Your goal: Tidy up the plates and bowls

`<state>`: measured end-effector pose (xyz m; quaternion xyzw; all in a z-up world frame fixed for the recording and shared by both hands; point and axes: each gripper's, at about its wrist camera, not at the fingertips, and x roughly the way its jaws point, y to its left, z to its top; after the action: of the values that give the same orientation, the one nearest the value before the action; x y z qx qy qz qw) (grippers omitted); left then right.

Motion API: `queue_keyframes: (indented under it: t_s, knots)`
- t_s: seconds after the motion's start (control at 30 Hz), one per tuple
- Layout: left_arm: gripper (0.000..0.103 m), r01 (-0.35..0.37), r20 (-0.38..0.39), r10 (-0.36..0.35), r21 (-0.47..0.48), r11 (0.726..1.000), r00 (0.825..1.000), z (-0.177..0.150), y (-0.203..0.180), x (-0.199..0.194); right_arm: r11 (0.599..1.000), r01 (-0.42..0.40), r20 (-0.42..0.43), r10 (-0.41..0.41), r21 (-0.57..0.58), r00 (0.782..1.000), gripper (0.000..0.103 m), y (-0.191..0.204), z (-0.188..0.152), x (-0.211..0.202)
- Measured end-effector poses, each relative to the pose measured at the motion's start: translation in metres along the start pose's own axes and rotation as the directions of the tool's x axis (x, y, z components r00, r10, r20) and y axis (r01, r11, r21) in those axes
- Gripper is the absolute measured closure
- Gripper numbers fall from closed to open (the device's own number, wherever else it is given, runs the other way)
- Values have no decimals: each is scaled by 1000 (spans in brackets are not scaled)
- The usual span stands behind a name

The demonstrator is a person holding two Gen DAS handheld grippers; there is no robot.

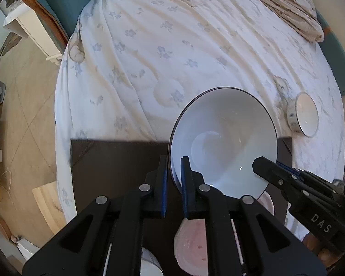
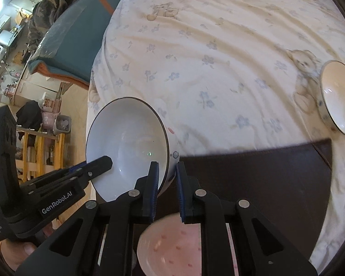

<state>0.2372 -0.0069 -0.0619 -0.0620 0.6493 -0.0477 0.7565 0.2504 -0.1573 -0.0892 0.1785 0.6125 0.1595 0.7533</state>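
- Bed, flower-print sheet; a dark mat lies at its near edge.
- White bowl, tilted over the mat, carried between both grippers.
- Left gripper clenched on its rim; right gripper likewise, opposite rim.
- Pink plate below on the mat.
- Small bowl beyond the mat's far right corner.

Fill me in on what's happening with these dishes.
A person has both handheld grippers clamped on the rim of one white bowl, the left gripper on one side and the right gripper on the opposite side, holding it tilted above a dark mat. A pink plate sits below. A smaller bowl rests on the bedsheet.
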Motion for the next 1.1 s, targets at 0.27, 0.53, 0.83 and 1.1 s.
queue_keyframes:
  t_s: [0.27, 0.53, 0.83, 1.1]
  knots:
    - [94, -1, 2, 1, 36, 999, 1000, -43, -17, -19, 1000, 1, 16, -1, 16, 1000, 87, -9, -43, -29]
    - [94, 5, -4, -5, 59, 998, 1000, -79, -30, -24, 1000, 8, 14, -8, 28, 1000, 87, -18, -88, -44]
    - [94, 42, -72, -37, 73, 996, 997, -118, -40, 4, 998, 8, -7, -8, 60, 1000, 86, -43, -127, -46]
    - [94, 69, -110, -58, 97, 993, 992, -134, -46, 24, 996, 8, -49, -4, 86, 999, 86, -66, -150, -37]
